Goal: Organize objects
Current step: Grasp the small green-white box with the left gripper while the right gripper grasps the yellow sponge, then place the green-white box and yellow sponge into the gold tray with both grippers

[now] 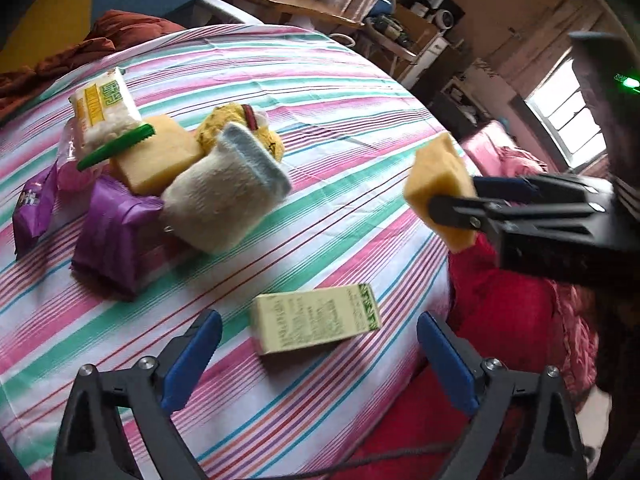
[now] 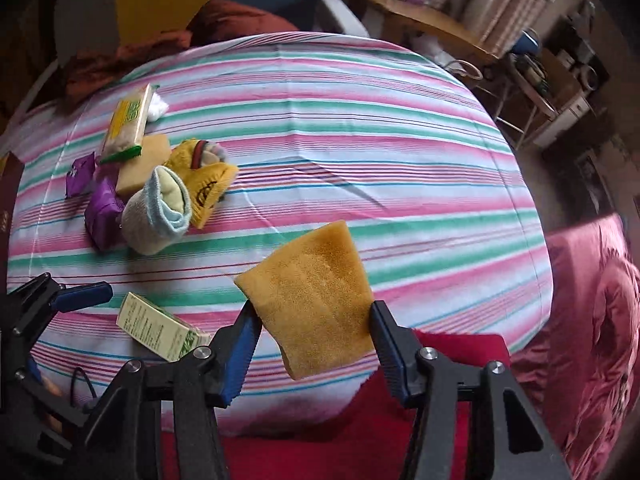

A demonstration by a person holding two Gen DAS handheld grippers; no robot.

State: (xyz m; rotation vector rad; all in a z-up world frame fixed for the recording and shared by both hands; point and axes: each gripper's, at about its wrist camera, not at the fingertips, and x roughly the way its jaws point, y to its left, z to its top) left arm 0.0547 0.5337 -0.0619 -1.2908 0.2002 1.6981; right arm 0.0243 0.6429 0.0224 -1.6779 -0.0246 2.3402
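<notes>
Right gripper (image 2: 312, 332) carrying sponge (image 2: 312, 300) pinched in fingers; left gripper (image 1: 320, 360) wide, empty over box (image 1: 316, 318). Next: probably pile (image 2: 160, 184) at ten o'clock.

Striped bed (image 2: 360, 128) lies open across its right half; a clustered pile (image 2: 152, 184) crowds the left, a lone carton (image 1: 316, 322) sits near the front edge.

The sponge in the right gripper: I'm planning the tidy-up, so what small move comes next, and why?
Probably carry the sponge, held clear of the striped cloth in the right gripper, over to the other sponge in the pile, since like things would sit together.
</notes>
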